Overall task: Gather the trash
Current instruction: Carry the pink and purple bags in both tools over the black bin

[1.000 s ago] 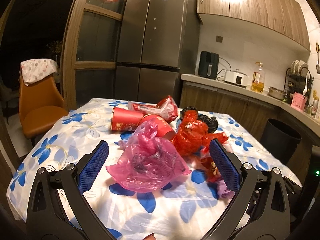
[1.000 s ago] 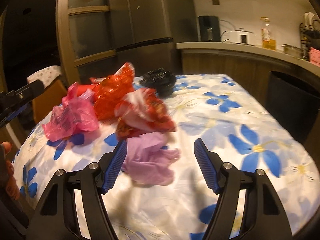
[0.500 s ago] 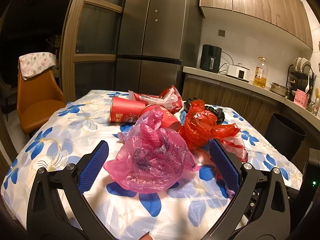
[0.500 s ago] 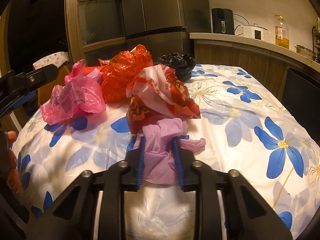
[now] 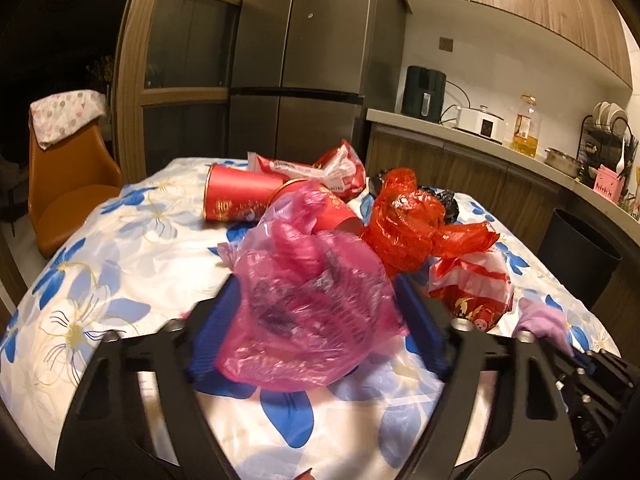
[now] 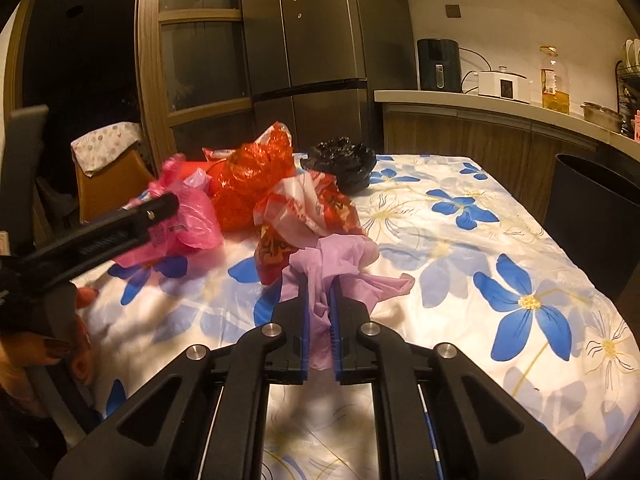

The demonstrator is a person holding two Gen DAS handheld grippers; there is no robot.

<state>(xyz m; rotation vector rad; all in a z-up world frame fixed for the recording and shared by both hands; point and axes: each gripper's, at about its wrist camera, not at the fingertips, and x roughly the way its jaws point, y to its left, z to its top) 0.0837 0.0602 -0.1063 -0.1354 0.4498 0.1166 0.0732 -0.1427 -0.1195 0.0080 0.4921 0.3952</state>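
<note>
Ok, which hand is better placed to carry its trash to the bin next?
Right. The right gripper is shut on the purple bag, and the black bin stands on that side. The left gripper is blurred around the pink bag, its grip unclear.

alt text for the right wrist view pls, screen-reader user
The right gripper is shut on a crumpled lilac plastic bag on a blue-flowered tablecloth. Behind it lie red-and-white, red, pink and black bags. A black bin stands at right.

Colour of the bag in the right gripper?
Pale lilac bag; right gripper, right wrist view.
</note>
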